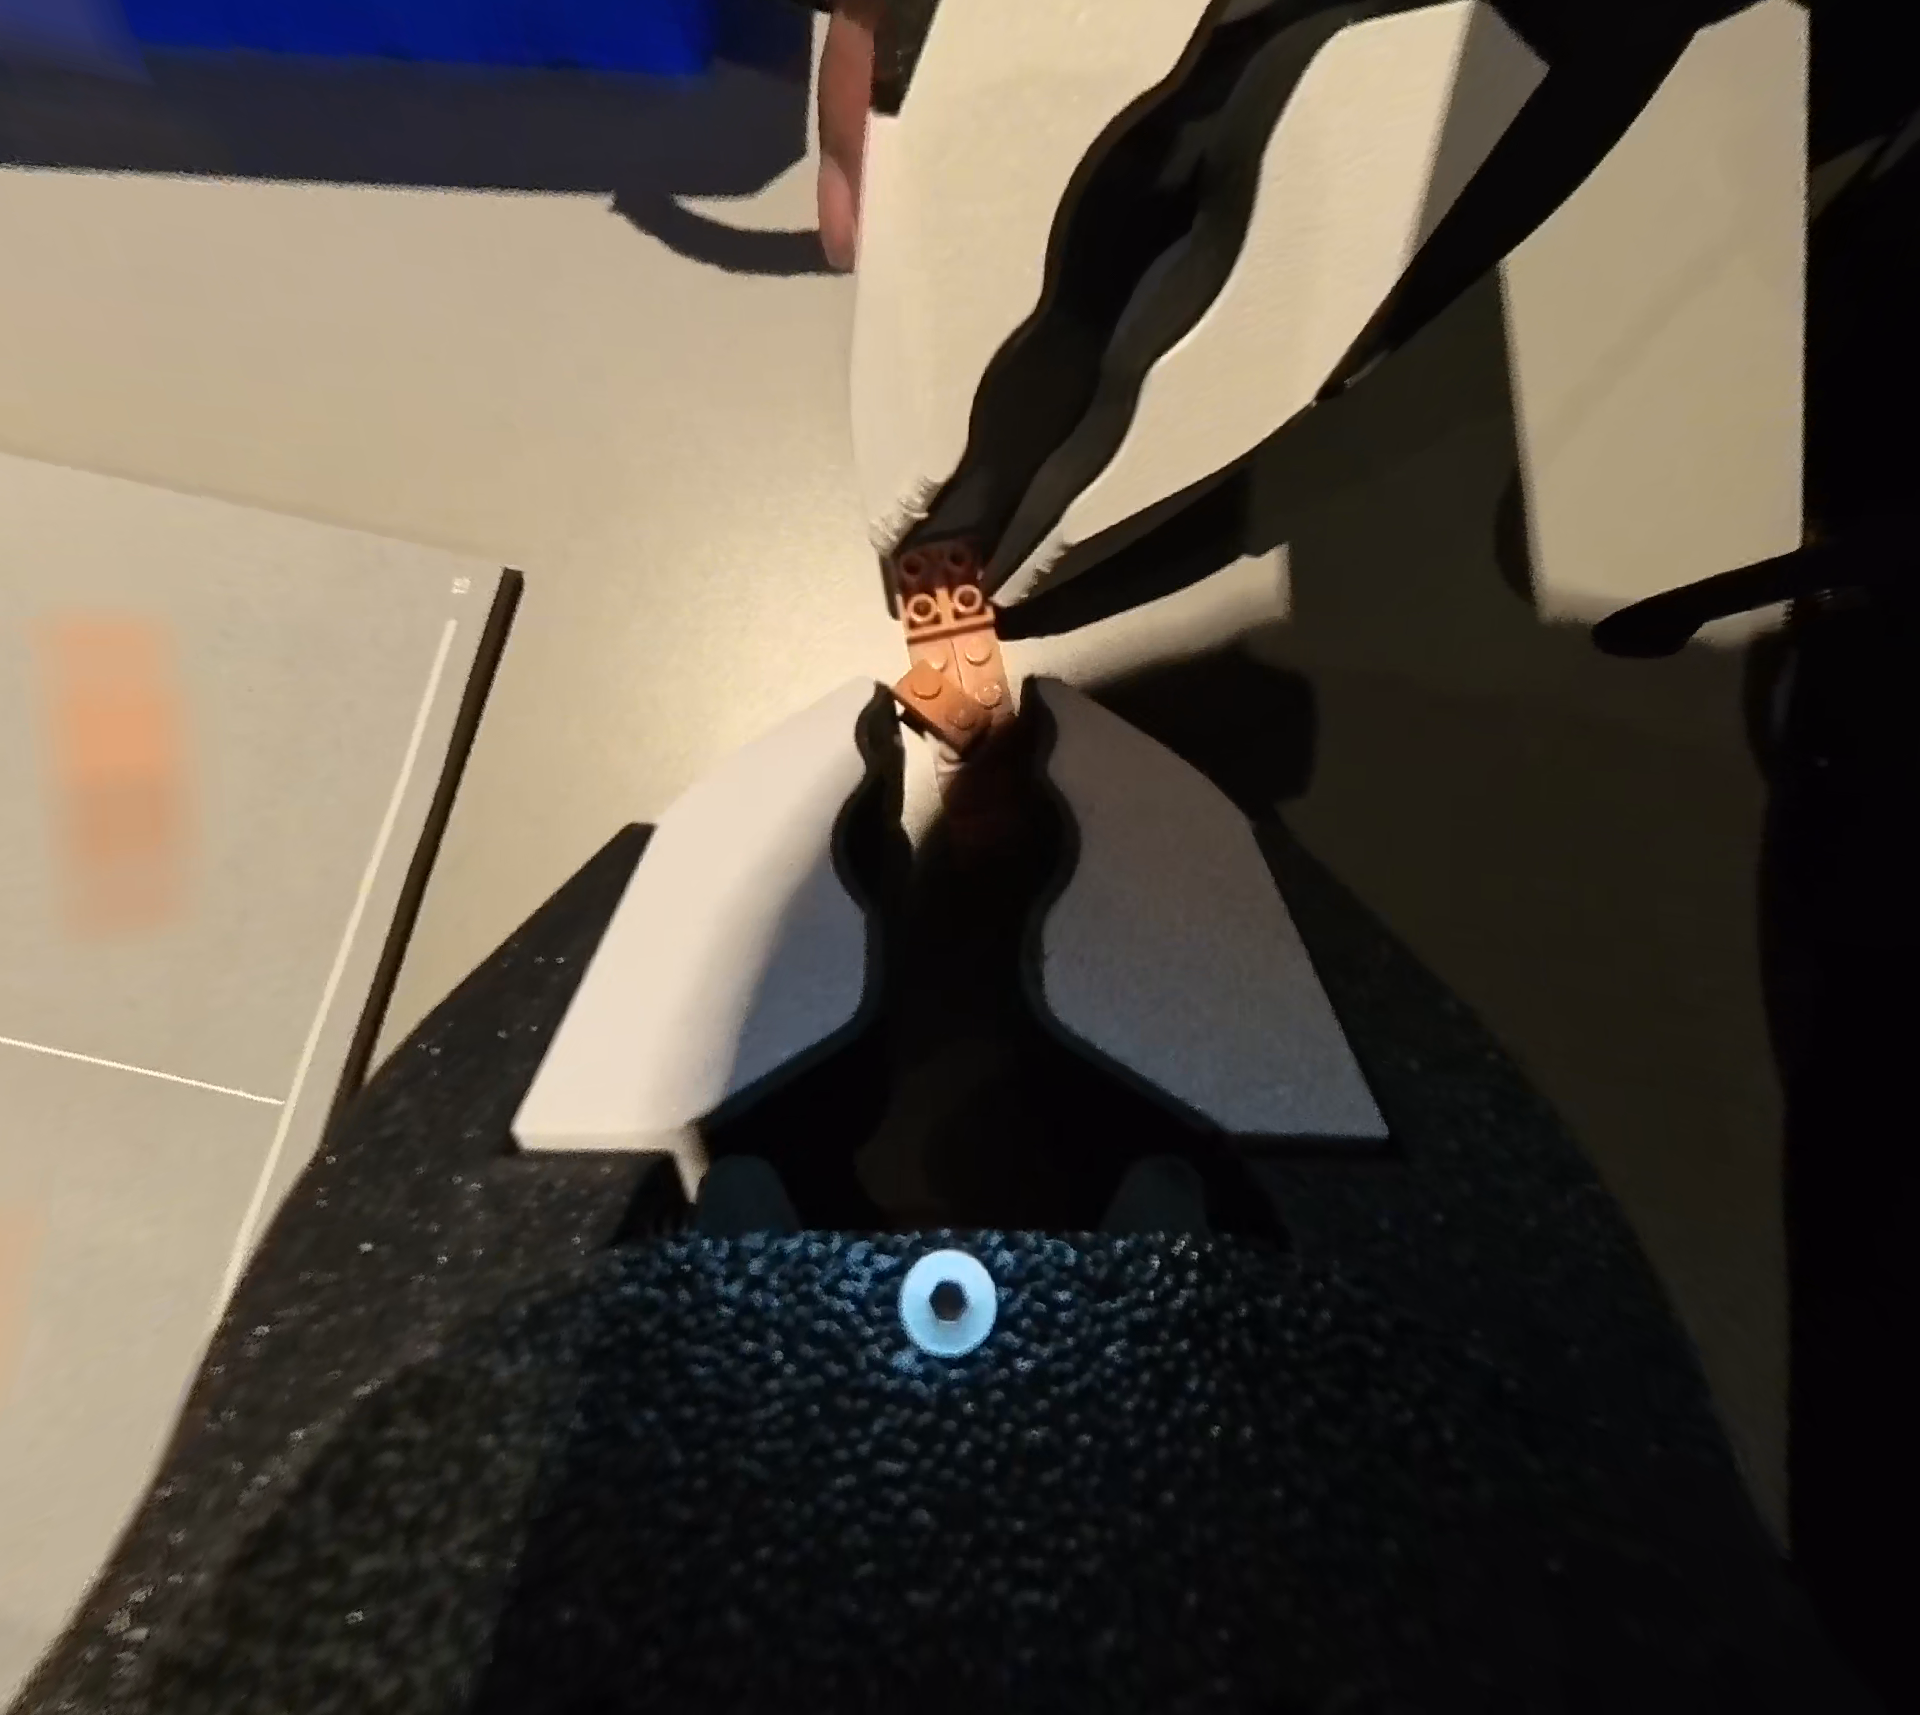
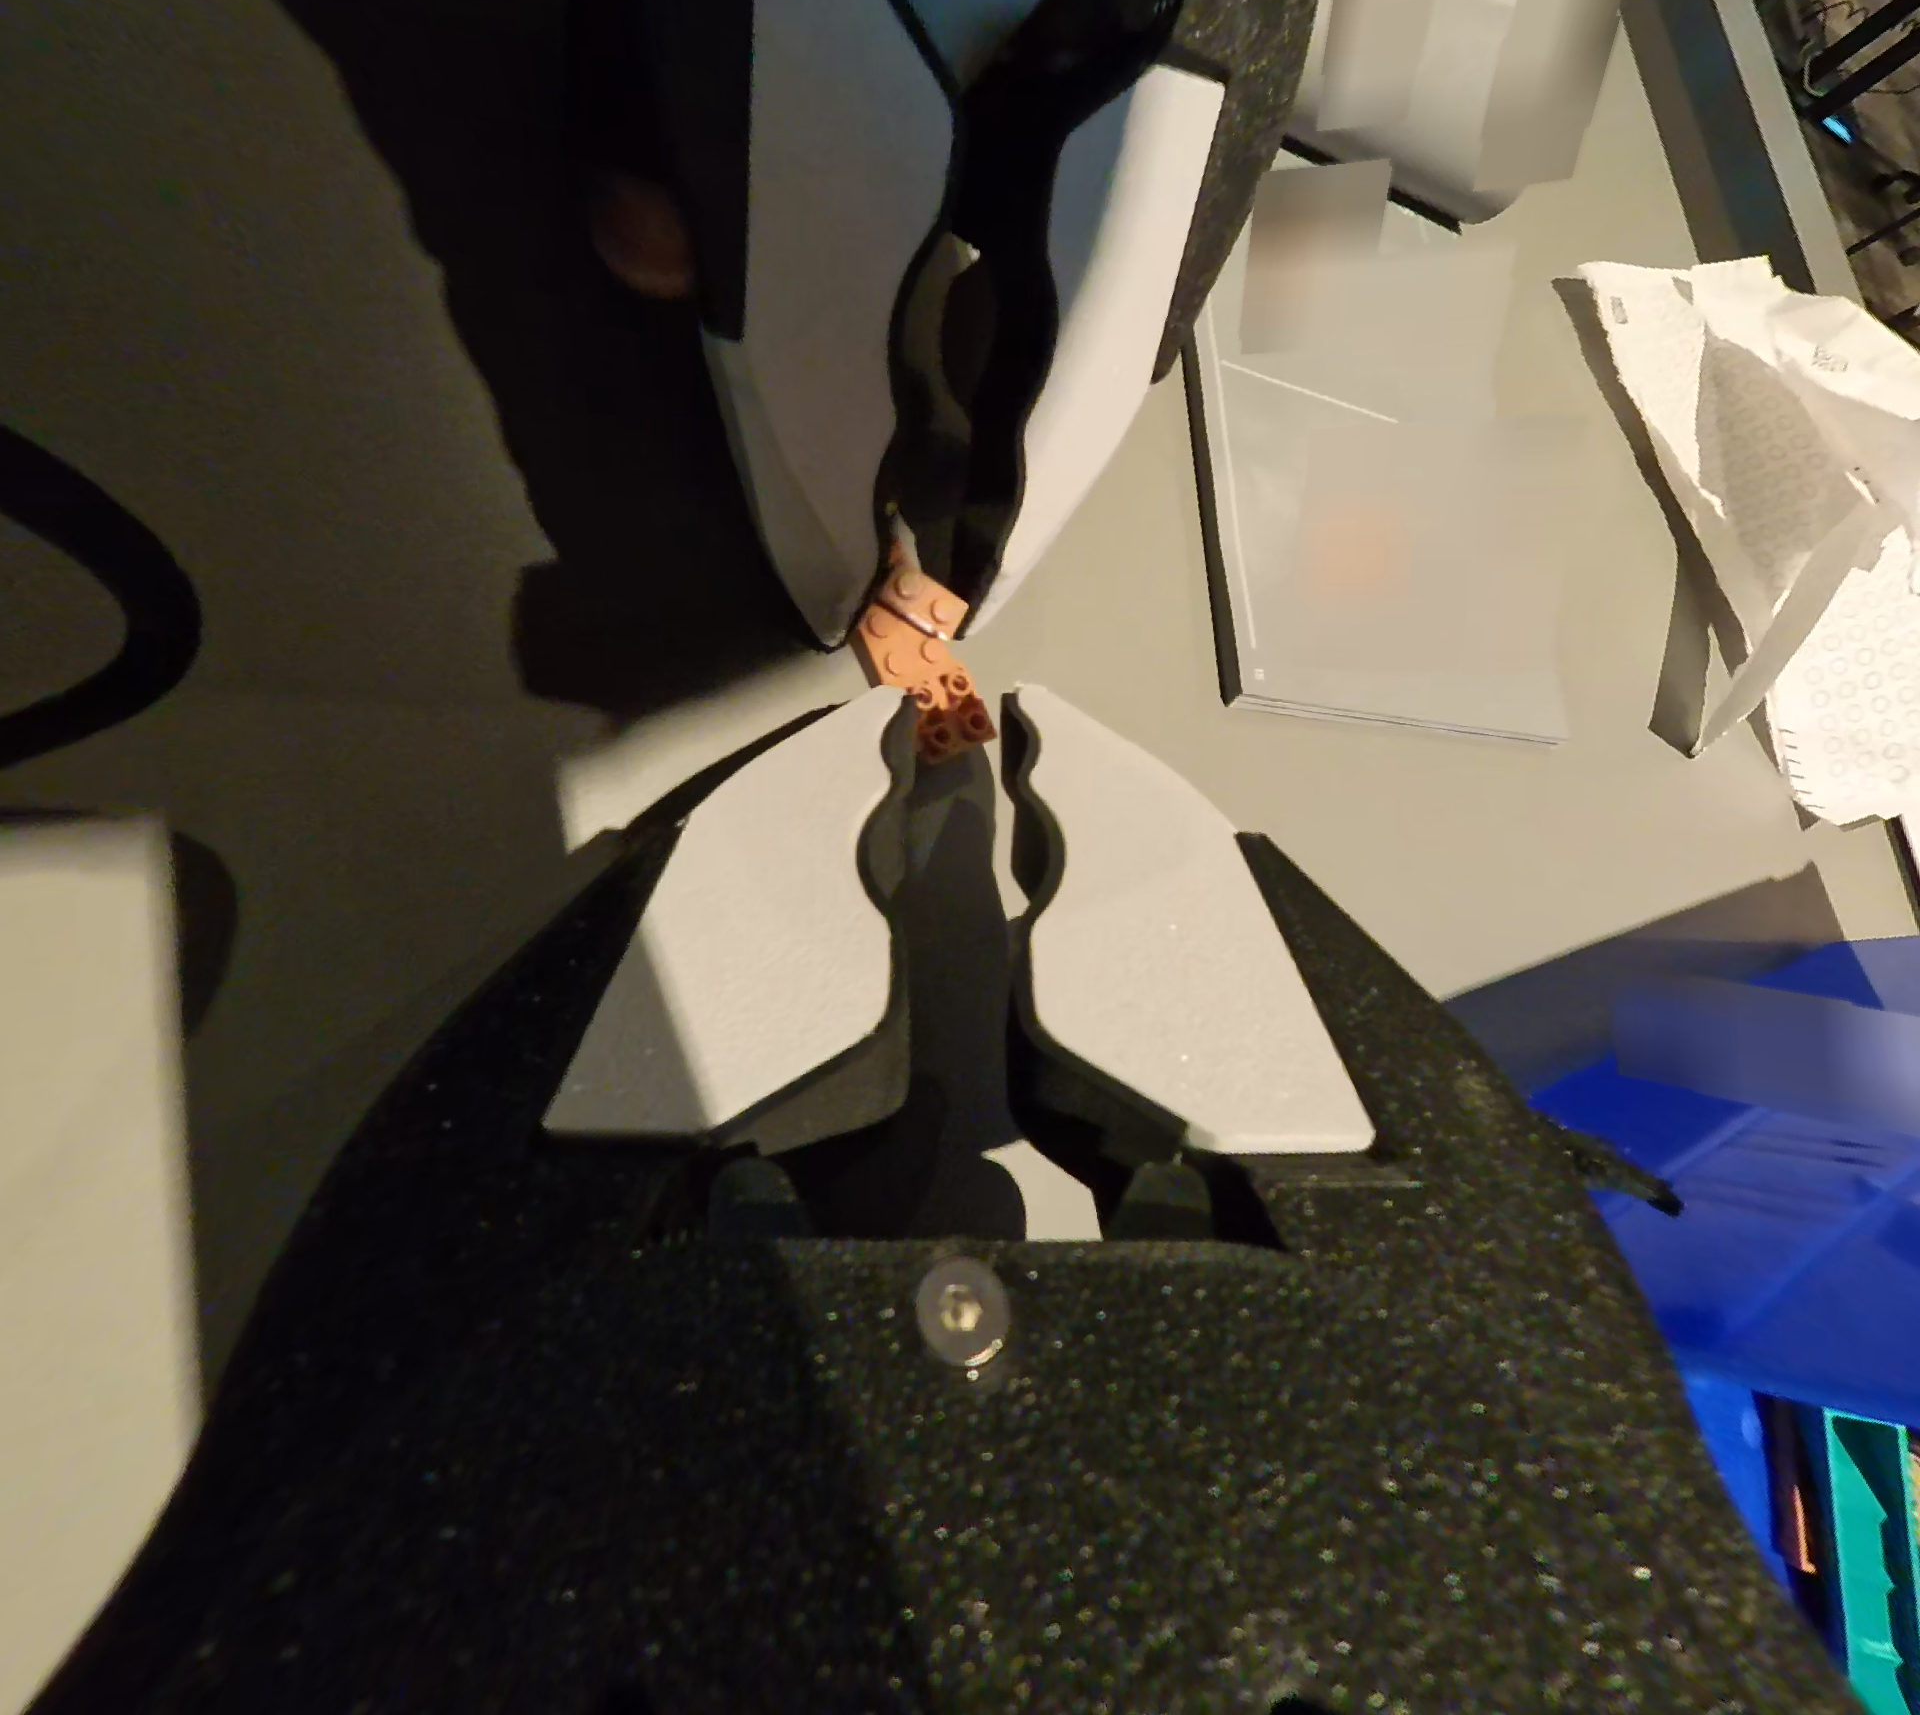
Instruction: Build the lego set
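The left gripper is clamped on a small orange studded lego assembly, raised above the grey tabletop. Nose to nose, the right gripper pinches a dark brown lego piece touching its end. Joining step, seemingly; next needs aligned studs and a firm squeeze.

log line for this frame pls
phase: mid-air join | left gripper: shut on orange plates | right gripper: shut on dark brown piece | pieces: touching | booklet: on table
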`<state>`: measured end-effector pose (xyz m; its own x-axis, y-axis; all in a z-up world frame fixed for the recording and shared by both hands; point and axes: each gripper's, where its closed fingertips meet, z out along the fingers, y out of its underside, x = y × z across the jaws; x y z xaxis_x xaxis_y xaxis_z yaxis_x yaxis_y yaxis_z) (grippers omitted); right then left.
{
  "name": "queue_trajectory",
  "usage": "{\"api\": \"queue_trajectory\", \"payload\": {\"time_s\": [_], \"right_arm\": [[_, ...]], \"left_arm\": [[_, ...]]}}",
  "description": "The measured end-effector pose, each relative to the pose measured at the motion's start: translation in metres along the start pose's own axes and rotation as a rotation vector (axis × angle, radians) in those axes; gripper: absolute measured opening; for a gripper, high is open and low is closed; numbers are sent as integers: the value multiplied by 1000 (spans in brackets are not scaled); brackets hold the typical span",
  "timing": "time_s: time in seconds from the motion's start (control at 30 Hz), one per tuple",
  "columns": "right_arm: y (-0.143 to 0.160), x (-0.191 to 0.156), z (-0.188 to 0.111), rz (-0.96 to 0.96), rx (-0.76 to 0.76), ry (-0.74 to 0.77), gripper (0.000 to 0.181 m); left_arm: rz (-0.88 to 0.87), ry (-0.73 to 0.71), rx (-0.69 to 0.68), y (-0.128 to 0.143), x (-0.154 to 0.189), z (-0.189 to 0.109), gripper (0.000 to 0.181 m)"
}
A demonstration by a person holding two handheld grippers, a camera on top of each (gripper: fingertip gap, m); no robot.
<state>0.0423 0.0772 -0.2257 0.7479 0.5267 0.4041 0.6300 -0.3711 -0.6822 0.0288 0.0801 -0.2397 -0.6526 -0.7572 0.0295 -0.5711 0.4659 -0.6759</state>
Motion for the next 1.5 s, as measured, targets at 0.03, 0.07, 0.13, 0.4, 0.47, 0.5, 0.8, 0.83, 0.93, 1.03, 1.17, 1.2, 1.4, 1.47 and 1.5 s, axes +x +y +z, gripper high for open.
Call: {"api": "queue_trajectory", "payload": {"time_s": [0.03,0.07,0.13,0.4,0.47,0.5,0.8,0.83,0.93,1.03,1.17,1.2,1.4,1.47,1.5], "right_arm": [[0,0,0,0,0,1,16],[0,0,0,0,-1,2,16],[0,0,0,-4,-1,3,15],[0,0,0,-6,-1,3,14],[0,0,0,-7,-1,3,14],[0,0,0,-7,-1,3,14],[0,-1,0,-14,3,2,12],[0,-1,0,-15,3,1,14],[0,-2,-1,-19,7,-6,14],[-2,-4,-2,-29,19,-21,17],[-3,-6,-4,-32,39,-42,27],[-3,-6,-4,-28,41,-49,29],[2,-7,-2,50,9,-140,35],[4,-9,0,87,-14,-198,36],[5,-10,1,102,-26,-221,36]], "left_arm": [[4,-3,-1,0,0,0,23],[3,-3,-1,0,0,0,23],[-2,0,1,0,0,0,22],[-17,11,11,-1,-1,-1,20],[-7,6,7,0,-1,-1,19],[1,2,4,0,-1,-1,19],[37,21,26,-2,0,-4,19],[38,21,32,-2,0,-5,19],[59,23,47,-4,0,-6,20],[112,23,64,-5,0,-10,22],[193,60,108,-5,0,-17,26],[196,76,119,-5,0,-18,25],[115,171,163,-9,0,-19,23],[92,196,153,-9,0,-18,21],[88,198,141,-8,0,-17,20]]}}
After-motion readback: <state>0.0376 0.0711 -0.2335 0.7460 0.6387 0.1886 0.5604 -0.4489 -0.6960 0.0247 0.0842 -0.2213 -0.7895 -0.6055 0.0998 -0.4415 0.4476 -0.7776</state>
